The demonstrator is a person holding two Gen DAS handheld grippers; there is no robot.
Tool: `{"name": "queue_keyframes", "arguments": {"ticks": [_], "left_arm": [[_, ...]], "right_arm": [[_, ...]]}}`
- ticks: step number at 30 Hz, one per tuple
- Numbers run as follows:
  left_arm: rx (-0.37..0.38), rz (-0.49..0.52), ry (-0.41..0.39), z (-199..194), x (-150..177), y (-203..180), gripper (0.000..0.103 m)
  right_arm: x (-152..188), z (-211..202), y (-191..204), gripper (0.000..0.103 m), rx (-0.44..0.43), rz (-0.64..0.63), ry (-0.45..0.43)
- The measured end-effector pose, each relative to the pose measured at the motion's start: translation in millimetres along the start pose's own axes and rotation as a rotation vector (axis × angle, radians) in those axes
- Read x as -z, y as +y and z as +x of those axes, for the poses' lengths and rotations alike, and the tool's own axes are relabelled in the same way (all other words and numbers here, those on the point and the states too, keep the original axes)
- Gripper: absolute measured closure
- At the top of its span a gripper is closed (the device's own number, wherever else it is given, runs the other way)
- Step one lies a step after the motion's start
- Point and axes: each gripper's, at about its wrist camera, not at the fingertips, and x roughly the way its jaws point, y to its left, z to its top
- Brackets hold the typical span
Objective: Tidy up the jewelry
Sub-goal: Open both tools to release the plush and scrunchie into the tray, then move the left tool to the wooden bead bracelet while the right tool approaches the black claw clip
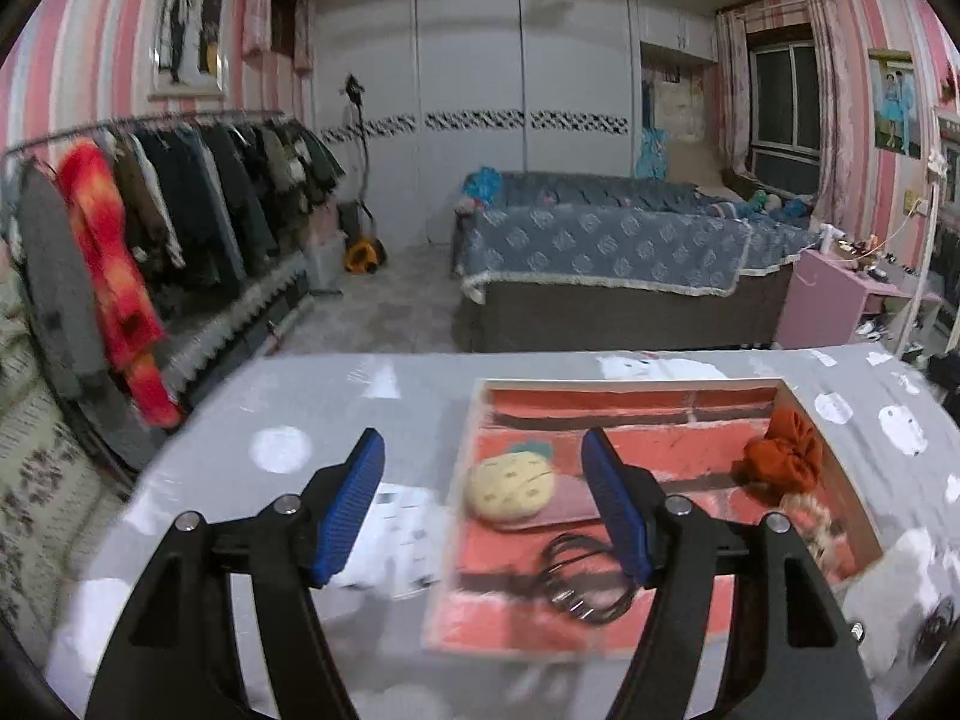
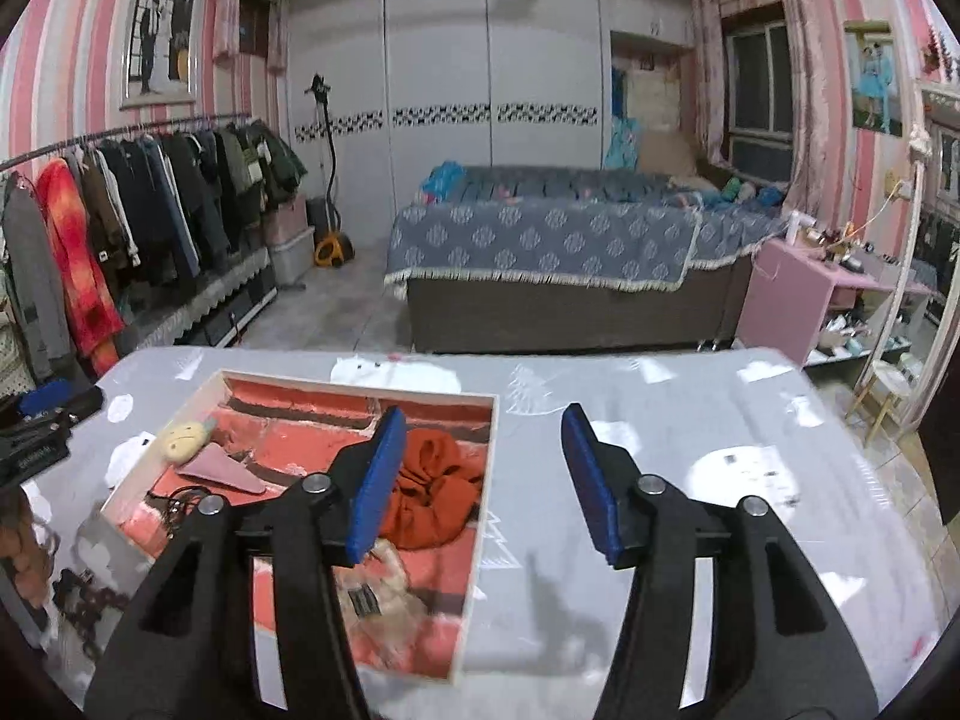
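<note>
Inside rectangular tray point(image 2: 480, 480): crumpled orange scrunchie point(image 2: 438, 492)

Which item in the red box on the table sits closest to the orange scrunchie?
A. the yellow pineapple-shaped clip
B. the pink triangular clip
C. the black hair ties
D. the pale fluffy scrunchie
D: the pale fluffy scrunchie lies right beside the orange scrunchie at the box's right side; the others lie toward the left.

Table point(image 2: 690, 420): grey cloth with white prints, covers the whole top. Shallow white-walled box point(image 2: 487, 480) with red lining sits on it, left of centre in the right wrist view; same box point(image 1: 672, 383) is right of centre in the left wrist view. Dark chain-like items point(image 2: 84, 606) lie on cloth just beside the box's left wall; detail blurred.
</note>
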Motion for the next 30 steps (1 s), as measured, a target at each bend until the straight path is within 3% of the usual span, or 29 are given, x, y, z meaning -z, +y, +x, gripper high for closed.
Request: {"name": "queue_keyframes", "arguments": {"ticks": [8, 17, 22, 26, 30], "left_arm": [[-0.068, -0.031, 0.011, -84, 59, 47, 0.034], [-0.096, -0.120, 0.082, -152, 155, 68, 0.034], [-0.063, -0.167, 0.092, -157, 167, 64, 0.034], [-0.046, -0.095, 0.088, -154, 165, 42, 0.034], [-0.010, -0.090, 0.090, -151, 163, 32, 0.034]], "right_arm": [[49, -83, -40, 0.027, 0.032, -0.030, -0.008], [138, -141, -68, 0.025, 0.097, 0.026, 0.082], [160, -149, -65, 0.025, 0.073, 0.049, 0.120], [162, -146, -58, 0.025, 0.061, 0.031, 0.131], [163, -144, -56, 0.025, 0.053, 0.032, 0.134]]}}
